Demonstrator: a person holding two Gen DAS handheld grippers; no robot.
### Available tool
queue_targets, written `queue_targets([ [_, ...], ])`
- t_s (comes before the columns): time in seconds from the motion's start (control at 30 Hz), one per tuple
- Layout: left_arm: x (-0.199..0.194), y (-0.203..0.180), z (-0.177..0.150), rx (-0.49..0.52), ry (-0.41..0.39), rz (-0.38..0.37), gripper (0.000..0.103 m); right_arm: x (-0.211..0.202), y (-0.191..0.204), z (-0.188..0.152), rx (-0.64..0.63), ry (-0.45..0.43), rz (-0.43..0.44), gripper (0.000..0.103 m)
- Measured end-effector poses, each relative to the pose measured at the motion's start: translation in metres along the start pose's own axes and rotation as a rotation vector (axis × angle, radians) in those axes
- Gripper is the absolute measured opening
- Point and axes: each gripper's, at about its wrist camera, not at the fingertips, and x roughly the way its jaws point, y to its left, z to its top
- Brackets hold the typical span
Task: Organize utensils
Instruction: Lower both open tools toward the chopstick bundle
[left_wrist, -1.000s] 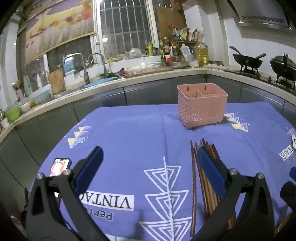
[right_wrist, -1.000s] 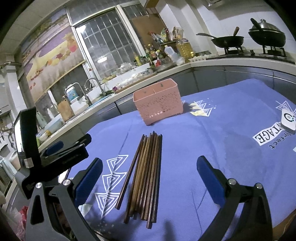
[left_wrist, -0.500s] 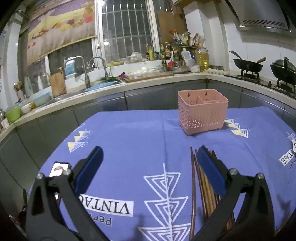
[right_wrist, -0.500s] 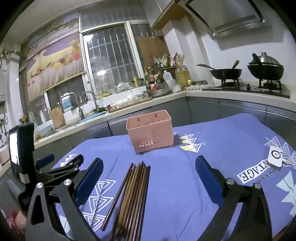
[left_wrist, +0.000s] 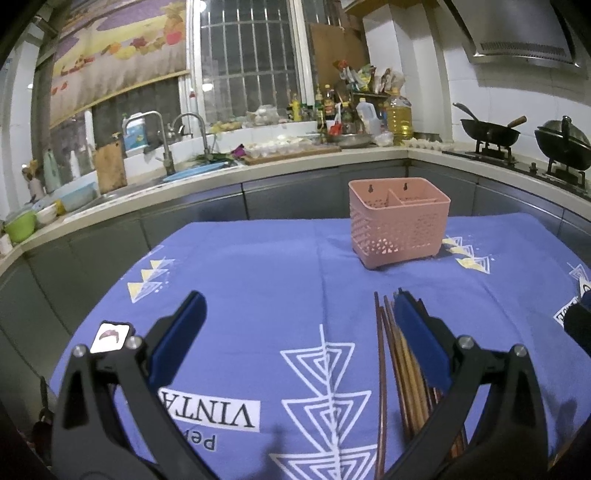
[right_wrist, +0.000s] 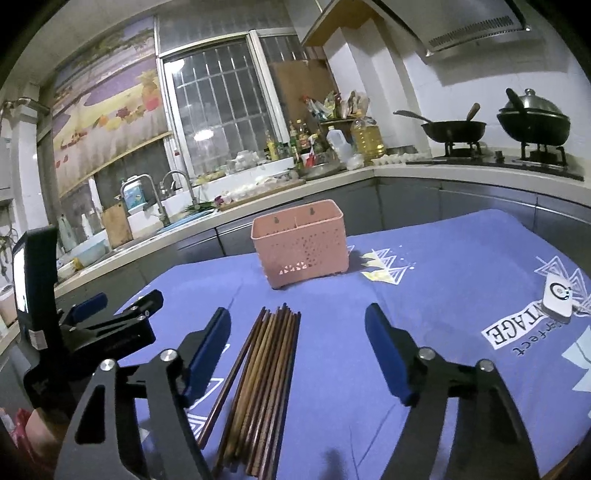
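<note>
At the far left of the right wrist view the left gripper (right_wrist: 88, 310) shows from the side, held above the table's left edge with nothing in it. In its own view the left gripper (left_wrist: 299, 325) has its blue pads spread wide, with bare blue tablecloth (left_wrist: 258, 280) between them and a small white card (left_wrist: 110, 337) lying on the cloth just beside the left pad.

Next come the chopsticks (right_wrist: 262, 376), a loose bundle of dark brown wooden sticks lying flat on the cloth, tips fanned slightly at the far end (one thin stick lies a little apart on the left side). They lie under the gap of the right gripper (right_wrist: 297, 336), nearer its left pad, and its pads stand wide apart, touching nothing. In the left wrist view the same chopsticks (left_wrist: 400, 365) run partly under that gripper's right pad.

Beyond the bundle stands the pink basket (right_wrist: 300, 243), upright and well apart from the sticks, its two visible compartments holding nothing.

Far right, a small white gadget (right_wrist: 558, 298) rests on the cloth's printed lettering.
</note>
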Motion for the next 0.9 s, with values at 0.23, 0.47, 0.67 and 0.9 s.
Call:
queue_targets([
  [0.23, 0.001, 0.009, -0.005, -0.017, -0.017, -0.027, 0.098, 0.001, 0.003, -0.004, -0.019, 0.006, 0.017, 0.062],
  [0.47, -0.003, 0.005, -0.008, 0.017, -0.054, -0.004, 0.098, 0.003, 0.005, -0.007, -0.023, 0.019, 0.024, 0.06],
  [0.67, -0.014, 0.001, -0.013, 0.008, -0.145, 0.03, 0.098, 0.007, 0.002, -0.012, 0.01, 0.026, 0.017, 0.061],
  [0.9, -0.009, 0.009, -0.015, -0.011, -0.133, 0.022, 0.098, 0.01, -0.002, -0.015, 0.028, 0.049, 0.022, 0.061],
])
